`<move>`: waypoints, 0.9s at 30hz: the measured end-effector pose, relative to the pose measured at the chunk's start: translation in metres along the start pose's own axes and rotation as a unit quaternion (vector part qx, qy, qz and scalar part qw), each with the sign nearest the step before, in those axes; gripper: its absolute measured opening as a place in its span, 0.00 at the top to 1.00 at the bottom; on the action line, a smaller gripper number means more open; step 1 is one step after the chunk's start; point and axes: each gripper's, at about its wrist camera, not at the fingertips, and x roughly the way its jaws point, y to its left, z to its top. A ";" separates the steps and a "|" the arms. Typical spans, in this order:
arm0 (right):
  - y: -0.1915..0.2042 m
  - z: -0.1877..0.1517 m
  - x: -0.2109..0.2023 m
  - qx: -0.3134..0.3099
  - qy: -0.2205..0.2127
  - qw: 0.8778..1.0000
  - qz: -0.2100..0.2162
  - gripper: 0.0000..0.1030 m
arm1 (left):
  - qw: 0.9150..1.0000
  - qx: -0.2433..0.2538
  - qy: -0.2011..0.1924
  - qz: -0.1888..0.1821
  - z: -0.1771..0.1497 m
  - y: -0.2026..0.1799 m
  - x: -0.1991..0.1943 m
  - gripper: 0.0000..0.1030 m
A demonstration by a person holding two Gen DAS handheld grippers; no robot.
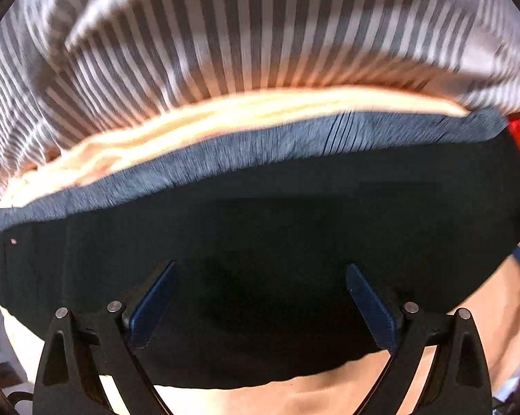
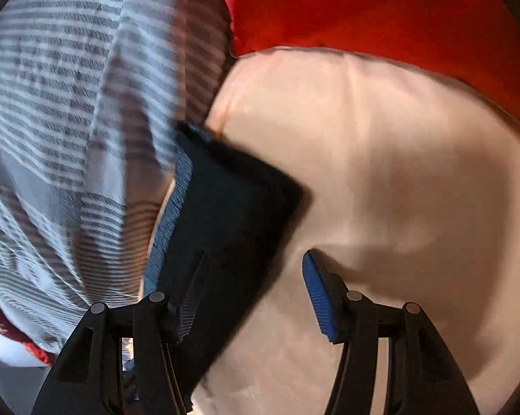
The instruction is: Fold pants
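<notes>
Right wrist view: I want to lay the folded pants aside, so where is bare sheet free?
Free: the cream sheet right of the dark pants, below the red pillow, beyond the open right gripper. Crowded: the striped blanket fills the left, against the pants' waistband edge.

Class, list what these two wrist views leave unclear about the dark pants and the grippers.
- Left wrist view: the pants are near-black, so folds and layers vanish; the striped cloth is motion-blurred.
- Right wrist view: the pants' lower end is hidden behind the right gripper; whether its left finger touches them is unclear.
- Neither view shows the pants whole.
</notes>
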 end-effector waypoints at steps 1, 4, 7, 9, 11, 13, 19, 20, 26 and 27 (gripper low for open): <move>0.000 0.005 0.002 0.001 -0.001 1.000 0.009 0.41 | 1.000 -0.008 0.007 -0.003 -0.003 0.000 0.005 0.05; 0.001 0.016 0.013 0.016 0.002 0.999 0.033 0.38 | 1.000 -0.023 0.003 -0.006 -0.011 0.002 0.005 0.05; 0.005 0.024 0.018 0.015 0.015 0.999 0.031 0.48 | 1.000 -0.009 0.007 0.007 -0.006 -0.005 0.005 0.05; 0.005 0.025 0.017 0.021 0.029 0.999 0.030 0.86 | 1.000 0.002 0.009 0.013 0.002 -0.023 0.004 0.05; 0.008 0.024 0.010 0.022 0.028 0.998 0.044 0.87 | 1.000 0.016 0.001 0.000 0.008 -0.032 -0.001 0.05; 0.014 0.024 -0.001 0.017 0.025 0.997 0.065 0.87 | 0.999 0.040 0.005 -0.013 0.013 -0.043 0.000 0.18; 0.015 0.007 -0.027 0.004 0.022 0.997 0.078 0.87 | 0.997 0.079 0.009 -0.007 0.001 -0.069 -0.004 0.23; 0.005 0.006 -0.024 0.013 0.023 0.998 0.064 0.87 | 0.997 0.073 0.012 -0.009 -0.001 -0.068 -0.002 0.23; -0.016 0.010 -0.038 0.019 0.002 0.998 -0.053 0.69 | 0.996 0.082 0.002 -0.016 -0.001 -0.077 -0.020 0.23; -0.001 0.008 -0.057 -0.019 -0.034 0.995 -0.088 0.68 | 0.997 0.074 -0.009 -0.017 0.003 -0.073 -0.027 0.23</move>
